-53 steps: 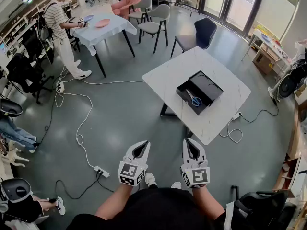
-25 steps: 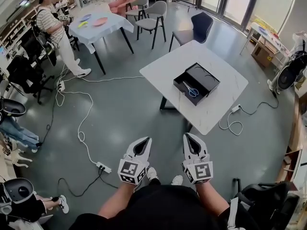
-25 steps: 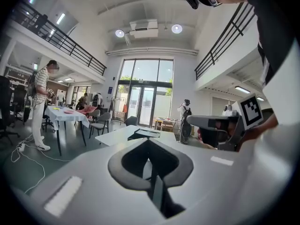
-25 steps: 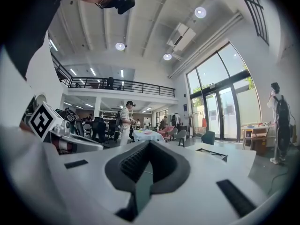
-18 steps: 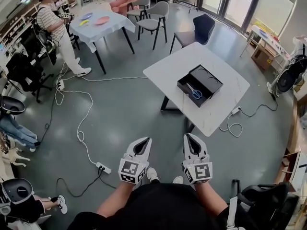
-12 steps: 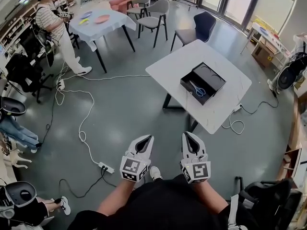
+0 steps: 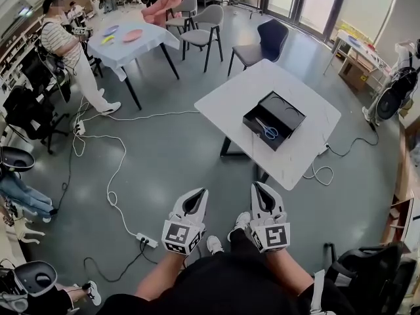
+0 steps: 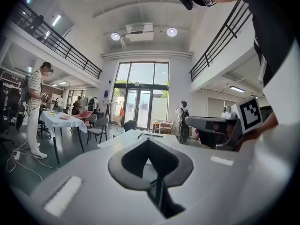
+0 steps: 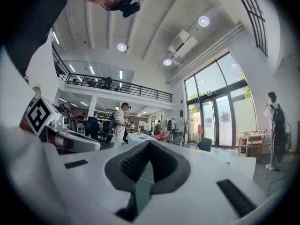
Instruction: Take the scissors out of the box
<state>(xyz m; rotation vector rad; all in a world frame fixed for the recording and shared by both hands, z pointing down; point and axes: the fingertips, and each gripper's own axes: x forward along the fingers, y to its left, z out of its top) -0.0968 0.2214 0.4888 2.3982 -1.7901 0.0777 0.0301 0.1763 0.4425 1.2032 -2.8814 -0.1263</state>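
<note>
- Scissors [image 7: 266,129] lying flat in black box [image 7: 289,115], near the middle of the counter [image 7: 295,159], well apart from both grippers.
- Left gripper [image 7: 195,196] and right gripper [image 7: 258,189] clenched, empty.
- Probably light, stiff, slippery; best taken near the pivot.

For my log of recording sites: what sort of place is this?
Probably an open office or studio hall: white tables with grey chairs, a power strip lying on the bare floor, and a mezzanine railing overhead.
</note>
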